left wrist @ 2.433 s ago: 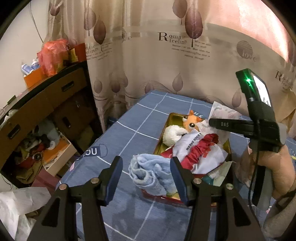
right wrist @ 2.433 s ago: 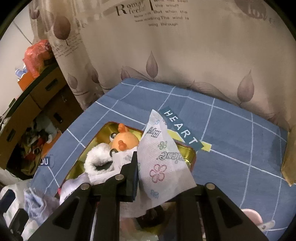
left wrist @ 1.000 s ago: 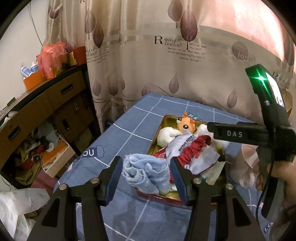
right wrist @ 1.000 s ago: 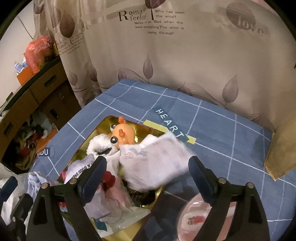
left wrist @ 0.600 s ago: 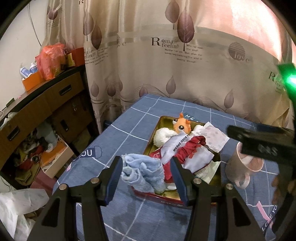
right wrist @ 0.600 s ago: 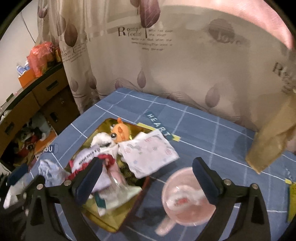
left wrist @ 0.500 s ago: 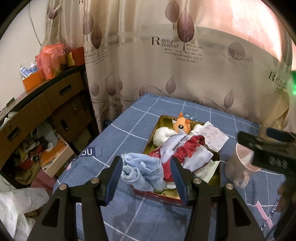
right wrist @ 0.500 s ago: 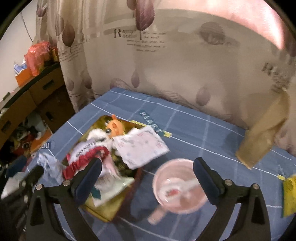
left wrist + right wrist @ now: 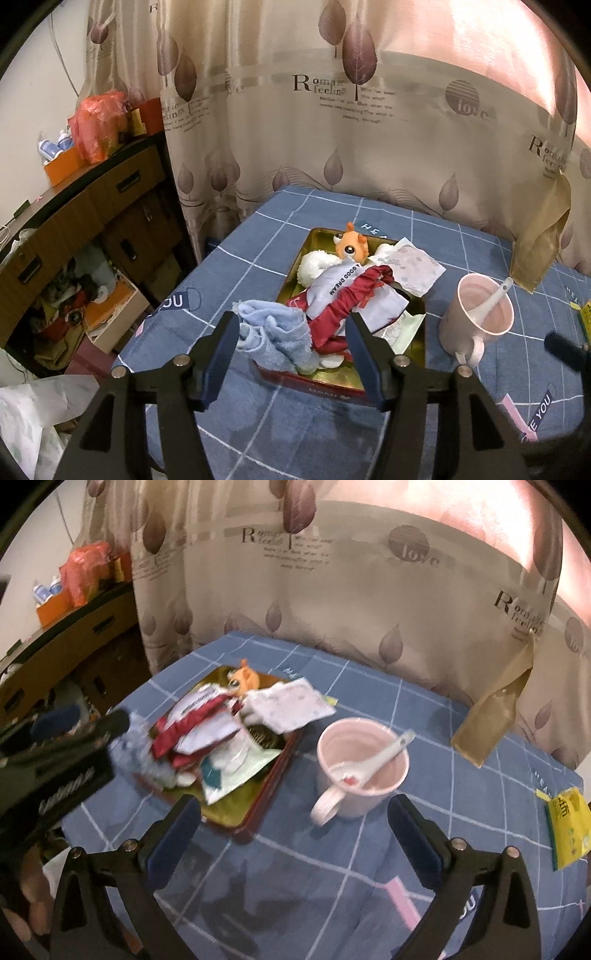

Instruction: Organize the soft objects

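A gold tray (image 9: 412, 334) on the blue checked tablecloth holds a pile of soft things: a light blue towel (image 9: 275, 332) hanging over its near left corner, a red scrunchie-like cloth (image 9: 351, 301), a white printed cloth (image 9: 338, 284), an orange plush toy (image 9: 352, 247), white fluff (image 9: 316, 264) and a flowered tissue pack (image 9: 413, 267). My left gripper (image 9: 290, 356) is open and empty, just short of the tray's near edge. My right gripper (image 9: 293, 840) is open and empty, held back over the cloth in front of the tray (image 9: 255, 808) and tissue pack (image 9: 291, 707).
A pink mug with a white spoon (image 9: 480, 319) stands right of the tray; it also shows in the right wrist view (image 9: 360, 764). A yellow packet (image 9: 567, 827) lies at the table's right edge. A curtain hangs behind. A wooden cabinet (image 9: 74, 206) and floor clutter are left.
My right gripper let go of the flowered tissue pack, which now lies on the tray's far right corner, then opened wide and pulled back to the right. My left gripper pulled back slightly.
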{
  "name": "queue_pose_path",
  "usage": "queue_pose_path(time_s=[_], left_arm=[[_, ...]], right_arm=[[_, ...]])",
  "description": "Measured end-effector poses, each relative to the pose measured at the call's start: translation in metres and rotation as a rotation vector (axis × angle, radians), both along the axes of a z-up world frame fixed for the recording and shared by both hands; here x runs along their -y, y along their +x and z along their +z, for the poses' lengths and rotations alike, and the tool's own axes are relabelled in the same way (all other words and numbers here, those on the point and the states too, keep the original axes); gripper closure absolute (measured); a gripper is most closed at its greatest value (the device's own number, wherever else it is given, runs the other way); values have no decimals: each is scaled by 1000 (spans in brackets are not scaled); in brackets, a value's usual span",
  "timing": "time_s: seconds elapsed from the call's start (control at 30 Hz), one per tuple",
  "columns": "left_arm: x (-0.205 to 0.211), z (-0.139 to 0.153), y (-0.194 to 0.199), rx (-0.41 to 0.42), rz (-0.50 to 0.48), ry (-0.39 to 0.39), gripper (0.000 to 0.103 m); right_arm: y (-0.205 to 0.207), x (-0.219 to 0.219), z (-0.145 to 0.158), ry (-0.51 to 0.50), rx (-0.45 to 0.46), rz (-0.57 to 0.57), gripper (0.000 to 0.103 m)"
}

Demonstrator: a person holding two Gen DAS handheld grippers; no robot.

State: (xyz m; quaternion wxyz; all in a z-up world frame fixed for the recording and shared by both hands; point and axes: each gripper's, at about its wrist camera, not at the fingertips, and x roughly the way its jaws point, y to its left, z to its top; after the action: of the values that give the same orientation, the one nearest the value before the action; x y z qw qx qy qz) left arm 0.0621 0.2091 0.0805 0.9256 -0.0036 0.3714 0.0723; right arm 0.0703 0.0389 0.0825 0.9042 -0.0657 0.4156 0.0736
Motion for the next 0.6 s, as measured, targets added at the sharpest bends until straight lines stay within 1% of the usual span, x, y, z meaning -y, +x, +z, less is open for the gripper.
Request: queue_pose_path(time_s=[0.23,0.6], left_arm=[[1,-2,2,-18,2,-5,42],[5,-6,2,-34,-9,1,42]], right_arm=[[-15,-10,-10,-14,-18,22,3],[-13,-9,-18,-6,-45,4,3]])
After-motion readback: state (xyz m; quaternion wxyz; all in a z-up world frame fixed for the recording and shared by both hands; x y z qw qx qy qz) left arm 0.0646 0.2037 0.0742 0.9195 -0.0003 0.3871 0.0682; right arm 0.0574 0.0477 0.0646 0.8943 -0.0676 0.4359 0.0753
